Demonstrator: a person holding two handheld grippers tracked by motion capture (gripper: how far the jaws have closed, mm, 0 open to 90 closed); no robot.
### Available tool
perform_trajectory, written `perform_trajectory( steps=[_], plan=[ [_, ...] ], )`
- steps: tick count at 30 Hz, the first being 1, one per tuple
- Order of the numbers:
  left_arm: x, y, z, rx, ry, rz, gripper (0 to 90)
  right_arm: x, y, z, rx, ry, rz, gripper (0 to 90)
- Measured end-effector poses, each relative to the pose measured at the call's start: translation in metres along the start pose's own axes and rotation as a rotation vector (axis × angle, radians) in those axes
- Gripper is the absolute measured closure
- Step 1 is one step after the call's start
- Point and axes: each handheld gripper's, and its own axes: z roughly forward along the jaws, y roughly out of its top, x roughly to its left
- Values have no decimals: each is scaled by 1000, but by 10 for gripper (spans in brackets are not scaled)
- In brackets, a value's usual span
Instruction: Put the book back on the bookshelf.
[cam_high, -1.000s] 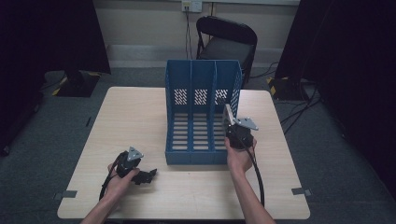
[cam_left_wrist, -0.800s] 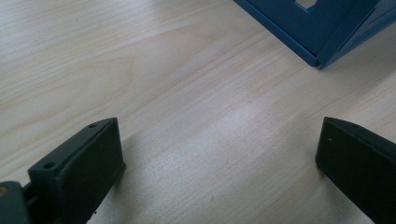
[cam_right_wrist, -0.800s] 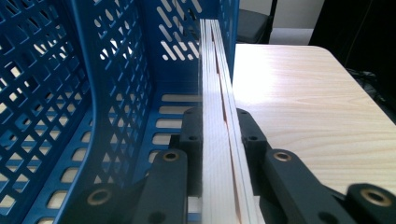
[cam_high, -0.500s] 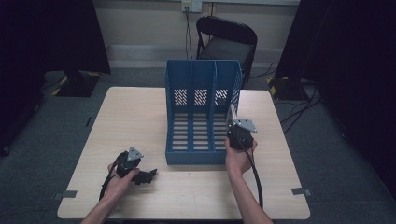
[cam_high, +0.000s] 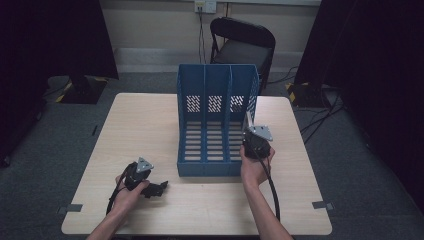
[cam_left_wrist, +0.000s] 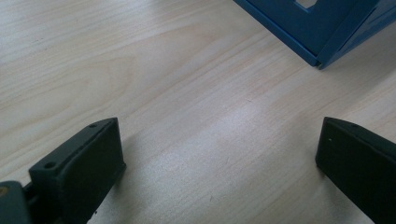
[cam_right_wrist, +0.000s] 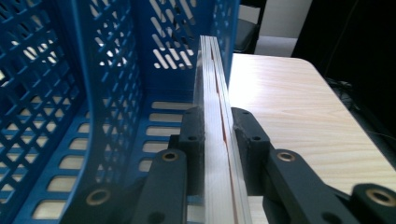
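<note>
A blue perforated plastic three-slot file rack (cam_high: 216, 120) is seen standing on the pale wood-grain desk (cam_high: 140, 130), its open front turned toward the person.

The right tongs (cam_high: 249, 125) are held at the rack's right front corner, closed on a thin, pale, flat booklet-like item (cam_right_wrist: 215, 121) that is seen edge-on. In the right gripper view this item is clamped between the two black jaws and stands upright, running forward along the rack's rightmost slot, just beside the blue side wall (cam_right_wrist: 112, 84). What the item is exactly cannot be told.

The left tongs (cam_high: 159, 189) rest low over the desk near its front left, to the left of the rack's front edge and apart from it. In the left gripper view their jaws are spread wide with bare desk between them, and the rack's blue base corner (cam_left_wrist: 322, 42) is seen farther off.

A dark folding chair (cam_high: 242, 45) stands behind the desk.
</note>
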Motion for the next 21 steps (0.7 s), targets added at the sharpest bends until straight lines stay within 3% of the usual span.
perform_trajectory(
  steps=[15,21],
  plan=[
    [0,0,0,-1,0,1,2,-2,0,-2,18,40,43,632],
    [0,0,0,-1,0,1,2,-3,1,-5,17,50,38,598]
  ],
)
